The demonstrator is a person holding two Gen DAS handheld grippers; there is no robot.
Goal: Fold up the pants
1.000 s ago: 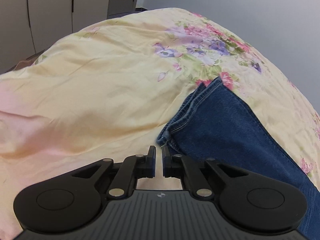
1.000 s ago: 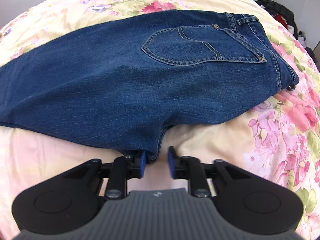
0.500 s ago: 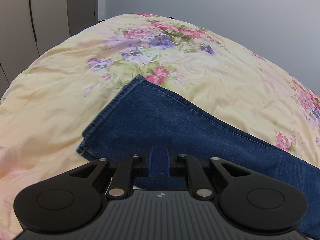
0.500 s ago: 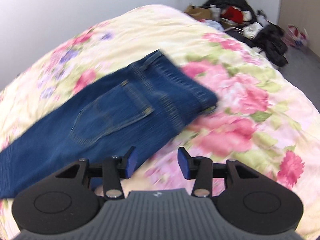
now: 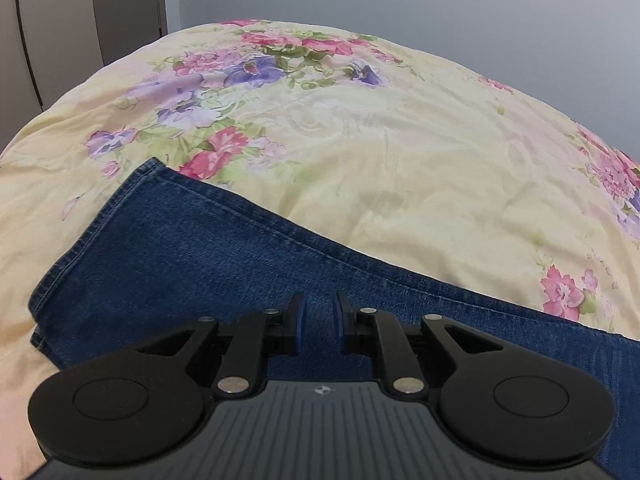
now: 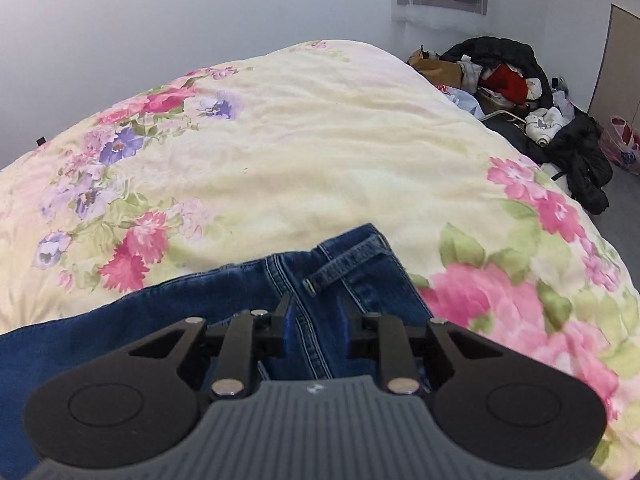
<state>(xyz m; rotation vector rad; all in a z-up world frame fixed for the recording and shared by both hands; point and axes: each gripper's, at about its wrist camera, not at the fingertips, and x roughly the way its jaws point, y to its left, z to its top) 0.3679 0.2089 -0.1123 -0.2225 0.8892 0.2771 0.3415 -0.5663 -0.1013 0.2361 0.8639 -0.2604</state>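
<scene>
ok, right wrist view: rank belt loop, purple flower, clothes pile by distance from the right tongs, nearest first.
1. belt loop: on the jeans waistband, just ahead of the right tongs.
2. purple flower: far left, mid-bedspread.
3. clothes pile: farthest, beyond the bed's right edge.

A bed under a pale yellow floral duvet [image 5: 400, 168] carries it all, the cover rumpled and printed with pink and purple flowers ahead of both tongs. Lying flat on it are the blue jeans [image 5: 192, 264], hem end ahead-left of the left tongs, waistband with a belt loop just ahead of the right tongs.
</scene>
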